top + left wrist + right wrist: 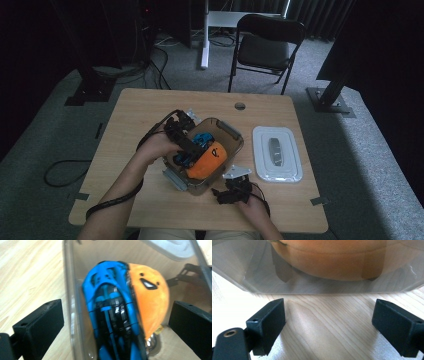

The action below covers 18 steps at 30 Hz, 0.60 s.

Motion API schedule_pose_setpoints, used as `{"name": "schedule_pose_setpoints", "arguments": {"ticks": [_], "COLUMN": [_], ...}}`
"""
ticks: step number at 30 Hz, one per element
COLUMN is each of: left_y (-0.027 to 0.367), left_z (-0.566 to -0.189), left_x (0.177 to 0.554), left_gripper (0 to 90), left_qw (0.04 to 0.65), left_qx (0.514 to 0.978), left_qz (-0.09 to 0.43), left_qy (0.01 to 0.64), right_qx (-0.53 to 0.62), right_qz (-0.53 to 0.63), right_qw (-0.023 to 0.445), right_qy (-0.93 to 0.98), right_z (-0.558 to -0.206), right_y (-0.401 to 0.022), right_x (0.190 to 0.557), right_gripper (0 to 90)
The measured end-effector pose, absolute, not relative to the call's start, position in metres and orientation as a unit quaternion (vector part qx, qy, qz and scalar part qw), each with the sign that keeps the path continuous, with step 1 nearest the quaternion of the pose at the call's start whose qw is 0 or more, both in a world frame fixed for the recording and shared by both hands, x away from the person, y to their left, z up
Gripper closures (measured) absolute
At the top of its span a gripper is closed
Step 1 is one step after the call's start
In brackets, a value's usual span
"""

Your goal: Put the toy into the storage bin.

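With its fingers spread wide, the left gripper [116, 322] hung over the blue-and-black toy car [113, 315] in the clear plastic bin [227, 131]; lifting straight clear seemed wisest, while the right gripper [329, 327], fingers likewise apart, waited beside.

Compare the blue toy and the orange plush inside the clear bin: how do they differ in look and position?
The blue toy is a hard openwork frame with black parts showing through; the orange plush is soft, rounded and solid, with a small face printed on it. In the high view the blue toy lies on the left gripper's side, the orange plush on the right gripper's side. Both sit pressed together inside the clear bin.
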State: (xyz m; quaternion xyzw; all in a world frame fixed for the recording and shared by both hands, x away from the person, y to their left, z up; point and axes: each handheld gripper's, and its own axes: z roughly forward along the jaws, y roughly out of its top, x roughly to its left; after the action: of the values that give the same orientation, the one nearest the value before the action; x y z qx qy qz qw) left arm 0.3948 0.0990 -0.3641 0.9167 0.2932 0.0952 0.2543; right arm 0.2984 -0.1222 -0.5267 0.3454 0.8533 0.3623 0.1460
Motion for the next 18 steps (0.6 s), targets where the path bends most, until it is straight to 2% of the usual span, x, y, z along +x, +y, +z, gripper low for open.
{"name": "schedule_pose_setpoints", "arguments": {"ticks": [13, 18], "left_y": [0.141, 0.161], "left_z": [-0.366, -0.374], "left_x": [0.401, 0.408], "left_gripper": [0.7, 0.7], "left_qw": [0.297, 0.323], "left_qx": [0.888, 0.871], "left_qz": [0.138, 0.133], "left_qy": [0.324, 0.345], "right_qx": [0.345, 0.346], "right_qz": [0.362, 0.362], "right_qw": [0.146, 0.147], "right_qy": [0.853, 0.853], "right_z": [-0.527, -0.527], "right_y": [-0.122, -0.122], "right_x": [0.298, 0.298], "right_gripper": [11.1, 11.1]}}
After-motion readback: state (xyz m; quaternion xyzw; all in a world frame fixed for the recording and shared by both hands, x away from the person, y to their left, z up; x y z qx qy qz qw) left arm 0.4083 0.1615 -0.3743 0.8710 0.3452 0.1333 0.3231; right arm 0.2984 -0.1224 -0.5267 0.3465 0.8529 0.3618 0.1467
